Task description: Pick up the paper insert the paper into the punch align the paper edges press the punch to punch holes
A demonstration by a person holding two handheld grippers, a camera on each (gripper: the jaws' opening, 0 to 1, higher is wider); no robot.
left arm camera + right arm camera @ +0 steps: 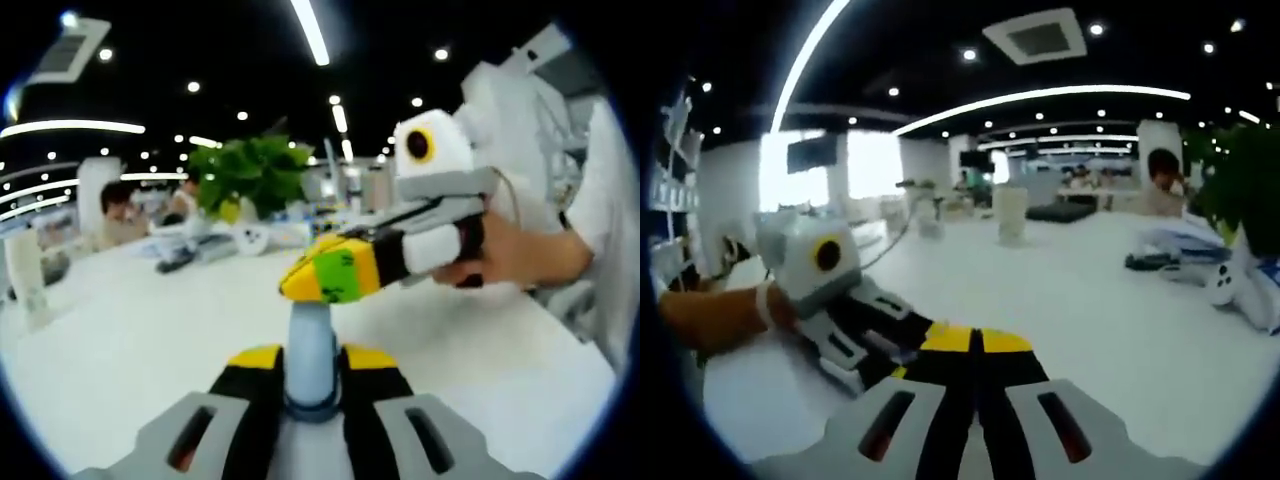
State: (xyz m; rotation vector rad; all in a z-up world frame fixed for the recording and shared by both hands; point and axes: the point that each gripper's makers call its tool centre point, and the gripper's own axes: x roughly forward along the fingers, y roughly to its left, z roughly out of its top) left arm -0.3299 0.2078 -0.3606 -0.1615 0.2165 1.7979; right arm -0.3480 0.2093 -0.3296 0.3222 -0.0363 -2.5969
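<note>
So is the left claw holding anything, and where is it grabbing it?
Yes. The left gripper pinches a pale blue post near its lower end, between its yellow-tipped jaws. What the post is cannot be told.

Both views ride low over the white table (120, 340) (crossing gazes), sharing its far office side.

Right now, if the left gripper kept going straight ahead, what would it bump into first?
Probably the right gripper, whose yellow-green tips cross just ahead of the left gripper, above the blue-grey piece it clamps. Depth is hard to judge.
</note>
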